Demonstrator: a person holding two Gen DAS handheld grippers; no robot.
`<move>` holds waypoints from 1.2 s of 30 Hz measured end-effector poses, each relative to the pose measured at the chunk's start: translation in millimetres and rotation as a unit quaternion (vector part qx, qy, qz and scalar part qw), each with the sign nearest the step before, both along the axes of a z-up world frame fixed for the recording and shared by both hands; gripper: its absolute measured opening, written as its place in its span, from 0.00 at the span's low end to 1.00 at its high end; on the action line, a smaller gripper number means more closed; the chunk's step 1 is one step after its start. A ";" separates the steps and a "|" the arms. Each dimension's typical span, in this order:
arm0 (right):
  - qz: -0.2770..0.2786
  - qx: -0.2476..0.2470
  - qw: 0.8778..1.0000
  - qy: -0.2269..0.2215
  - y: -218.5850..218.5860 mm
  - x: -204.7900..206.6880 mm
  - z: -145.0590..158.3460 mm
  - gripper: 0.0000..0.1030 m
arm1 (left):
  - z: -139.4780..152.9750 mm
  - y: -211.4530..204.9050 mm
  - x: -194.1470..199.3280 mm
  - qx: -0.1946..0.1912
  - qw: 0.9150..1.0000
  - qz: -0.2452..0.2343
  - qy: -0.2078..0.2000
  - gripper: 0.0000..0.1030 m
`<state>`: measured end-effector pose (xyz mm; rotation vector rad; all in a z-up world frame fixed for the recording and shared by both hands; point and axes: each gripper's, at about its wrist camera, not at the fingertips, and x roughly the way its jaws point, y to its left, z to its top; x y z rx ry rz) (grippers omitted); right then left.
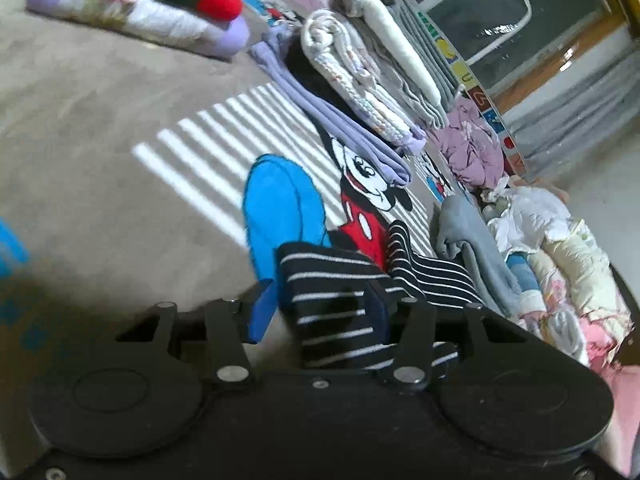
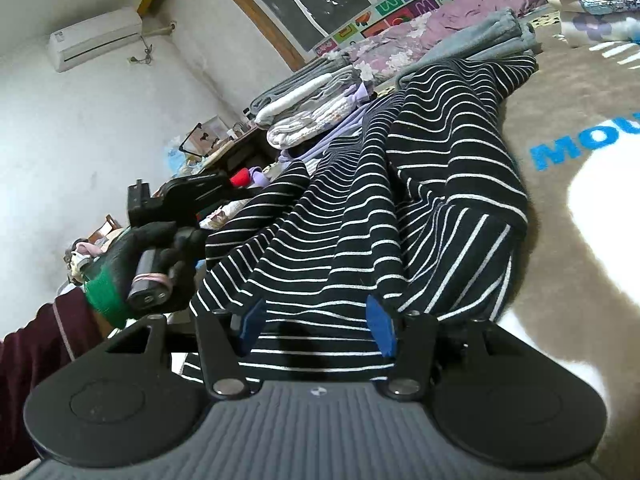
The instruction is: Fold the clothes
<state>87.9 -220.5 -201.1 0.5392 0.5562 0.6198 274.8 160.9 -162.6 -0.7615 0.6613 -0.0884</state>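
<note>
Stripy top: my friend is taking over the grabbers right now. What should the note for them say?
Left gripper: shut on a bunch of the striped top.
Right gripper: the top's edge lies between its fingers; whether they pinch it is unclear.
The top lies rumpled on the Mickey blanket, spread out from both grippers, beside the folded pile.
Done: the top is taken in hand, no fold made yet.
Left: smooth it flat, fold it, probably add it to the pile.
</note>
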 end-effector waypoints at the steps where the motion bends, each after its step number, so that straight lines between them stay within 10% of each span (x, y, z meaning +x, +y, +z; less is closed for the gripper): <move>1: 0.000 0.000 1.000 -0.002 0.1 -0.4 -0.2 0.54 | 0.2 -1.4 2.6 0.007 1.000 -0.002 -0.001 0.44; 5: -0.001 -0.003 1.000 -0.006 0.9 -1.9 -0.8 0.54 | 5.3 -5.8 6.6 0.040 0.999 -0.016 -0.001 0.02; 21: -0.008 -0.017 1.000 -0.014 4.3 -8.9 0.4 0.54 | 102.5 31.4 -45.2 0.189 0.977 -0.007 -0.097 0.02; 36: -0.014 -0.037 0.999 -0.024 8.0 -13.6 3.8 0.56 | 95.4 108.5 -53.8 0.258 0.962 0.039 -0.081 0.02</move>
